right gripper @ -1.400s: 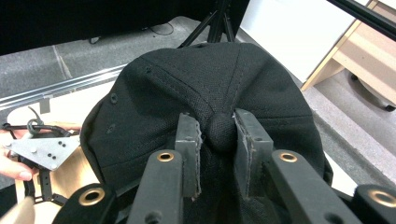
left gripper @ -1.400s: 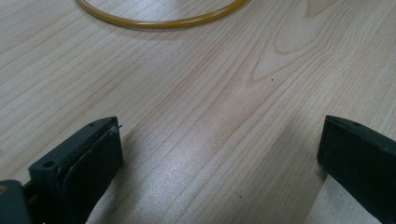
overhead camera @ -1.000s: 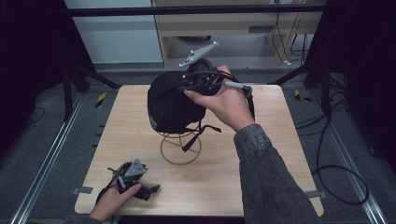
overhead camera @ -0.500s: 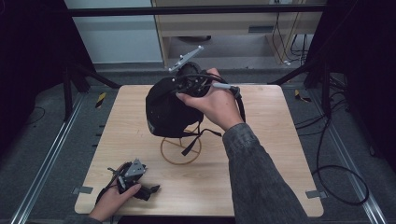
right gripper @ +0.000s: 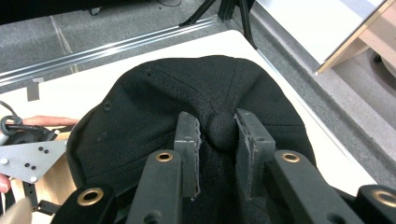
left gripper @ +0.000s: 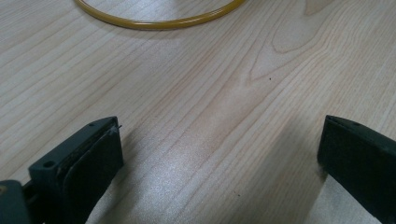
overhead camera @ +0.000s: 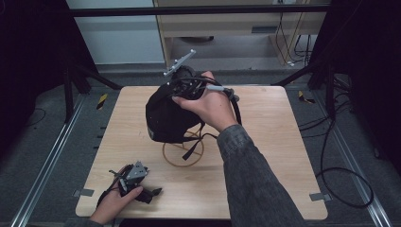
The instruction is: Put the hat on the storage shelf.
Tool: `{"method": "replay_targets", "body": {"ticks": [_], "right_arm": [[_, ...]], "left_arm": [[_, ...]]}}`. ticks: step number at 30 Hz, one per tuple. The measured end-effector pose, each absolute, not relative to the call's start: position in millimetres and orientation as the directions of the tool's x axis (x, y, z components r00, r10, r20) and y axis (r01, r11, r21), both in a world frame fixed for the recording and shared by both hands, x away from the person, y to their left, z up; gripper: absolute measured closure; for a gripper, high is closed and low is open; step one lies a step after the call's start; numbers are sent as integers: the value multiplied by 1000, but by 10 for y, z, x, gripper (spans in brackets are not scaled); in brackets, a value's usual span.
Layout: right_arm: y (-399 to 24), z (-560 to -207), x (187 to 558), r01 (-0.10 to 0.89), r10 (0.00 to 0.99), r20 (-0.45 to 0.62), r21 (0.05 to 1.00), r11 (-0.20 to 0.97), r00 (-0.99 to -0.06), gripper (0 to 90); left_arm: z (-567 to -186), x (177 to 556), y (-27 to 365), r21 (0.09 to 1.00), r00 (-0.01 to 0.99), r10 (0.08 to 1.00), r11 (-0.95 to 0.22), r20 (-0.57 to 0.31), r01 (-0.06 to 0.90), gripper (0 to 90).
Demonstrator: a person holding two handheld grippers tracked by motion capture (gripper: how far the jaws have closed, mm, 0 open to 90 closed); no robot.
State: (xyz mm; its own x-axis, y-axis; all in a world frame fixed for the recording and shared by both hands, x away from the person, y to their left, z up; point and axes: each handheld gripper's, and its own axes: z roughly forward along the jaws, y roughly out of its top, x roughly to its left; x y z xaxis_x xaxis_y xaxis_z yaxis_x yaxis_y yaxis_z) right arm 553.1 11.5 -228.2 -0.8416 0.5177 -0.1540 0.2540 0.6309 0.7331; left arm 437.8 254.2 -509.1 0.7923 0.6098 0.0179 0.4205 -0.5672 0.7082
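A black cap [overhead camera: 165, 116] hangs above the middle of the wooden table [overhead camera: 265, 156], over a yellow wire stand [overhead camera: 183, 153] whose upper part it hides. My right gripper [overhead camera: 182, 86] holds the cap from above. In the right gripper view the gripper [right gripper: 217, 126] is shut on the cap's crown [right gripper: 154, 93], with the top button [right gripper: 222, 131] pinched between the jaws. My left gripper [overhead camera: 147, 193] lies low at the table's front left corner. It stands open [left gripper: 219, 149] over bare wood, and the stand's ring [left gripper: 159, 21] lies ahead of it.
Black straps [overhead camera: 191, 146] dangle from the cap toward the ring. Metal rails [overhead camera: 52, 156] run along the floor on both sides of the table. Cables [overhead camera: 340, 179] lie on the floor at the right, and a wooden shelf unit [overhead camera: 227, 28] stands behind.
My right gripper has carried the cap a little to the left and lower over the stand. The left gripper has stayed in place.
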Motion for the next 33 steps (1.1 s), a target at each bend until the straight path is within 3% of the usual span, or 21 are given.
{"method": "replay_targets", "body": {"ticks": [13, 33], "right_arm": [[99, -2347, 5568, 277, 527, -142, 722, 634, -838, 685], [-174, -2270, 5431, 266, 552, -109, 789, 554, -827, 691]], "left_arm": [[-5091, 4376, 2544, 708, 793, 609, -568, 18, 420, 0], [-5091, 4376, 2544, 707, 793, 609, -568, 18, 420, 0]]}}
